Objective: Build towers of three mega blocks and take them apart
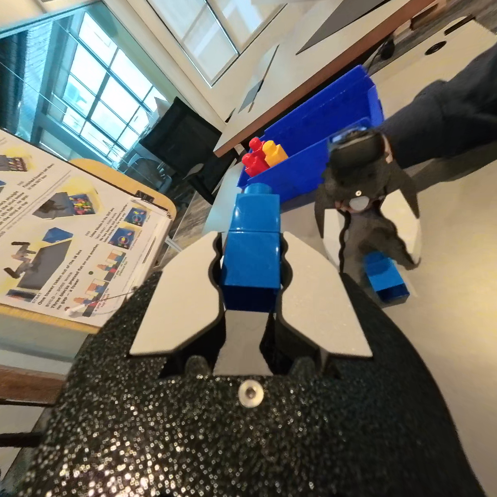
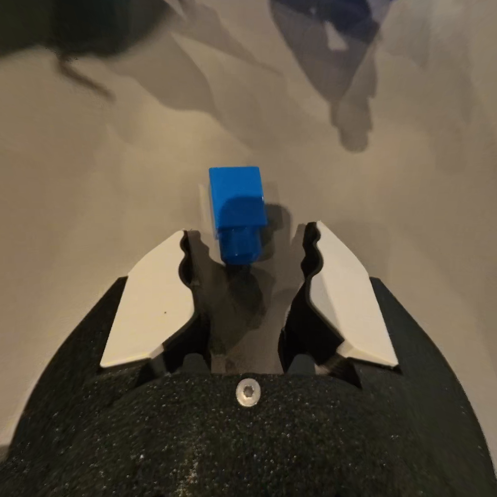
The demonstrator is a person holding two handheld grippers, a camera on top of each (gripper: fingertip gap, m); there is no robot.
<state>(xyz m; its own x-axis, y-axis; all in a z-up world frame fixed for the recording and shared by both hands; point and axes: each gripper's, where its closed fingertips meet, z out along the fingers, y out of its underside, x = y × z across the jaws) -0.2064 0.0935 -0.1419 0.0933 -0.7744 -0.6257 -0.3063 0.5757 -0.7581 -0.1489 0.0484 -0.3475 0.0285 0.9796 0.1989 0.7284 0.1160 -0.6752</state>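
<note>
My left gripper is shut on a stack of two blue mega blocks, gripping the lower block and holding the stack in the air with its stud pointing away. My right gripper is open, pointing down at the pale table. A single blue block lies on its side on the table just ahead of its fingertips, stud toward the gripper, not touched. In the left wrist view the right gripper shows at the right, hovering over that block.
A blue bin stands on the table behind, with red blocks and a yellow block in its end. A printed instruction sheet stands at the left. A dark sleeve reaches in from the right. The gap from one gripper's tips to the other's is roughly 20 centimeters.
</note>
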